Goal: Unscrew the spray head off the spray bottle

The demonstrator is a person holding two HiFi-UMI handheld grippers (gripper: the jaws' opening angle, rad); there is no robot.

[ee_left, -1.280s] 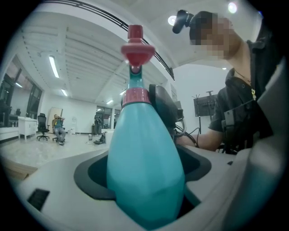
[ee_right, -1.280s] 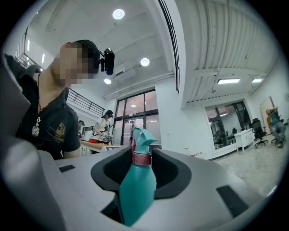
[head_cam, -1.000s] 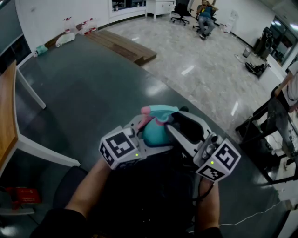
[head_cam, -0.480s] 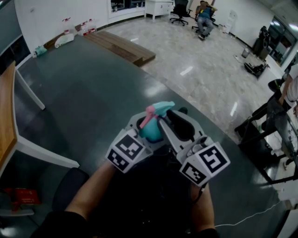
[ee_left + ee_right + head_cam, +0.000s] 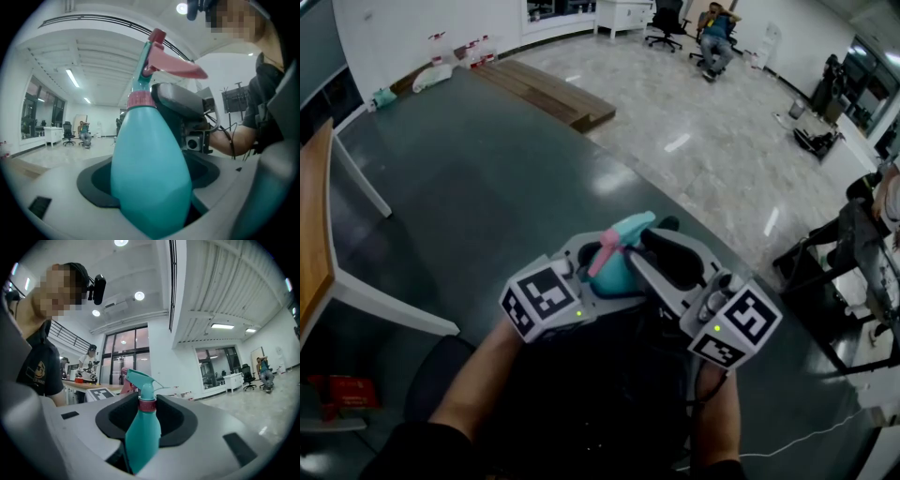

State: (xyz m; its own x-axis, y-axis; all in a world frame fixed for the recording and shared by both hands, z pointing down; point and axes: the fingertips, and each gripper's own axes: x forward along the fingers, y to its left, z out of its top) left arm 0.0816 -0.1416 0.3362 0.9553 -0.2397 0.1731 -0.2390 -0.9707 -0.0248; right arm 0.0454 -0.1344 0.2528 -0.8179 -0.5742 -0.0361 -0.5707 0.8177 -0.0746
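From the head view, we are holding the left gripper (image 5: 592, 264) and the right gripper (image 5: 654, 242) side by side above the dark table (image 5: 459, 178), with their tips converging. The teal spray bottle (image 5: 617, 277) is sitting between the left jaws. Its spray head (image 5: 630, 225) and pink trigger (image 5: 605, 253) are poking out past those tips, just beside the right gripper's tips.

In the left gripper view, the jaws are clamping the bottle's fat body, which is filling the gap between them. The pink collar (image 5: 139, 100) is rising beyond the tips, and one dark jaw of the right gripper is sitting just beside it.

In the right gripper view, the jaws are standing apart on either side of the collar and have just been closing in. Their dark pads are flanking it without visibly pressing on it. The head is rising above the jaws near their tips.
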